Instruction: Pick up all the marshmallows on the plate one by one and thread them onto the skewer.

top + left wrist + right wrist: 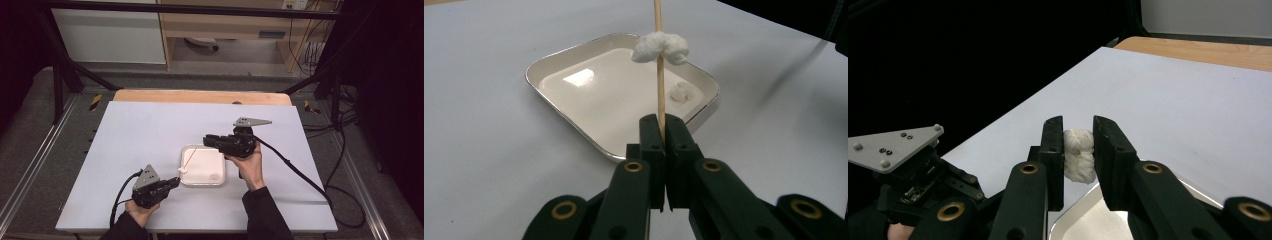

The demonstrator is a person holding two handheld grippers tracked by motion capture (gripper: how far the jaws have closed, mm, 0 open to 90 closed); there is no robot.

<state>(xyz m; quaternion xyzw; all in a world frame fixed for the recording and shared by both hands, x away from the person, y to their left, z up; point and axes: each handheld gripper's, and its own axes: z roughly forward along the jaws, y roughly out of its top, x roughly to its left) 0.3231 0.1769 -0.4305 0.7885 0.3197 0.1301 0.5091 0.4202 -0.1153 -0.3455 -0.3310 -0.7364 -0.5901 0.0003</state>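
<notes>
A white square tray (218,159) lies on the middle of the white table. My left gripper (175,181) is at the tray's near left corner, shut on a thin wooden skewer (658,85). The skewer points up over the tray and carries a white marshmallow (660,47) threaded on it. My right gripper (206,139) hovers over the tray's far edge, shut on another white marshmallow (1078,156). In the right gripper view the jaws (1078,125) squeeze this lump from both sides. A small white piece (680,93) lies in the tray's corner.
The white table (150,130) has bare room left of and beyond the tray. A wooden board edge (200,96) runs along the far side. Black cables (300,172) trail from the right gripper across the table's right part.
</notes>
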